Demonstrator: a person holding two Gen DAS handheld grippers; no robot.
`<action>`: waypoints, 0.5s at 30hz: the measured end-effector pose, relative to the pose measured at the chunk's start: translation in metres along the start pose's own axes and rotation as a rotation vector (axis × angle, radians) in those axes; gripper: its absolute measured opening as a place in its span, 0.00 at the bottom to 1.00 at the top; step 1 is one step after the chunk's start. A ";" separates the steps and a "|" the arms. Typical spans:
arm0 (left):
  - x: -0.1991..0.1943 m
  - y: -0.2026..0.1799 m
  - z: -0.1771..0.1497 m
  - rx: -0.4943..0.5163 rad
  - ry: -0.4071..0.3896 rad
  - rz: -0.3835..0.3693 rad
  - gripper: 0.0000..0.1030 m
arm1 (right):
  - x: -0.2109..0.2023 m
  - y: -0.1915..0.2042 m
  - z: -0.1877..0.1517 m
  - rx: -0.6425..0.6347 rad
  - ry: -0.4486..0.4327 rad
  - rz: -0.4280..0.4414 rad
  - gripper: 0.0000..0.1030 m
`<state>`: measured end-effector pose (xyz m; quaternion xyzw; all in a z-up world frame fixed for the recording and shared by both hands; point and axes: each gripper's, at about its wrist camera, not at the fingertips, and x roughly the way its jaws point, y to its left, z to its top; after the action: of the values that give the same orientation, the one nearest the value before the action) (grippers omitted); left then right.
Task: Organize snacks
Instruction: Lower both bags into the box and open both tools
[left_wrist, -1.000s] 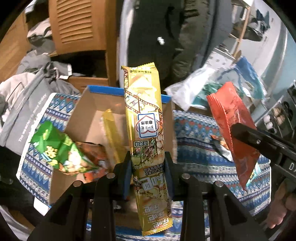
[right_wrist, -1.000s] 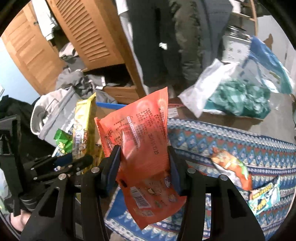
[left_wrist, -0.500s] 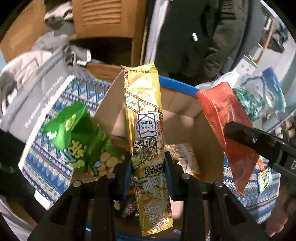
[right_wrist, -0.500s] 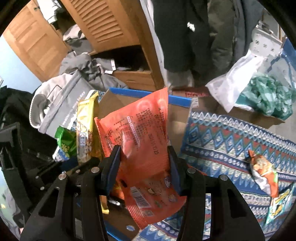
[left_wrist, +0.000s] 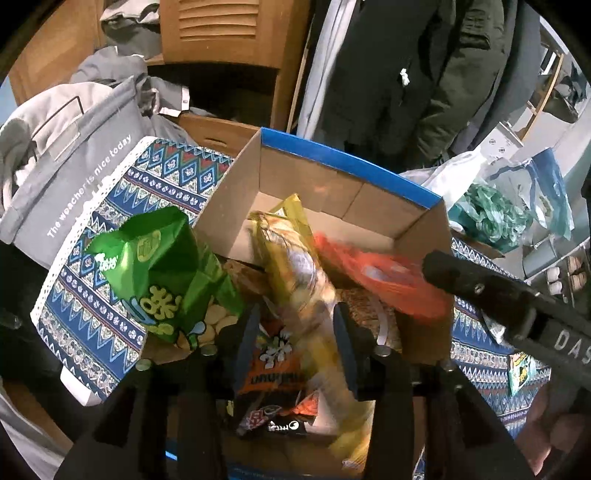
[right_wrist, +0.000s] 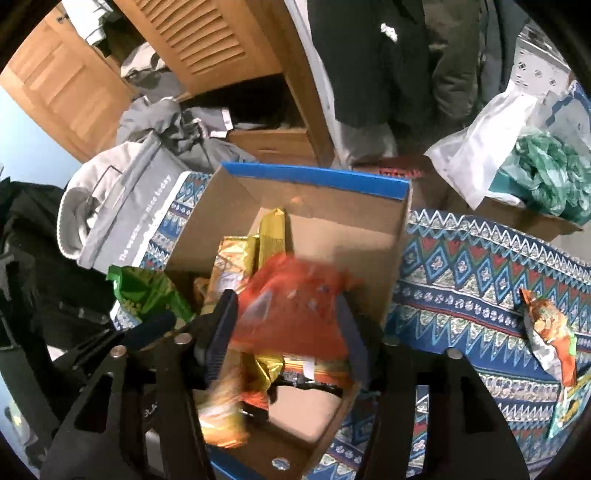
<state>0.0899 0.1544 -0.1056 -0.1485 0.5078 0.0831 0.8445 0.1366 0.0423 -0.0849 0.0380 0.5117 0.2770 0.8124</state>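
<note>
A cardboard box with a blue rim (left_wrist: 351, 162) (right_wrist: 314, 177) stands on the patterned cloth and holds several snack packets. My left gripper (left_wrist: 295, 332) hangs over the box with its jaws opening. The long yellow packet (left_wrist: 295, 266) (right_wrist: 231, 262) is blurred and tilted between them, loose from the pads. My right gripper (right_wrist: 288, 321) is beside it, jaws also opening, and the red packet (right_wrist: 295, 306) (left_wrist: 380, 280) is blurred as it slips down into the box. A green packet (left_wrist: 162, 273) (right_wrist: 147, 291) leans on the box's left wall.
An orange snack packet (right_wrist: 550, 332) and another small packet (right_wrist: 565, 402) lie on the patterned cloth (right_wrist: 480, 266) right of the box. A grey bag (left_wrist: 74, 158) sits at the left. A plastic bag with green contents (right_wrist: 546, 173) and a wooden cupboard (left_wrist: 221, 37) stand behind.
Both grippers came down over the box and opened. The yellow packet and the red packet, held upright before, now tip and drop into the box.
</note>
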 end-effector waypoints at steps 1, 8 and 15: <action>0.001 0.001 -0.001 -0.003 0.006 -0.002 0.43 | -0.002 -0.002 0.000 0.006 -0.002 -0.003 0.59; -0.005 0.001 -0.006 -0.031 0.020 -0.023 0.48 | -0.016 -0.016 -0.007 0.020 -0.012 -0.023 0.65; -0.017 -0.018 -0.013 -0.016 0.015 -0.075 0.53 | -0.036 -0.034 -0.020 0.015 -0.025 -0.086 0.68</action>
<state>0.0759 0.1333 -0.0931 -0.1748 0.5076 0.0543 0.8419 0.1216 -0.0089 -0.0769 0.0254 0.5047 0.2375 0.8296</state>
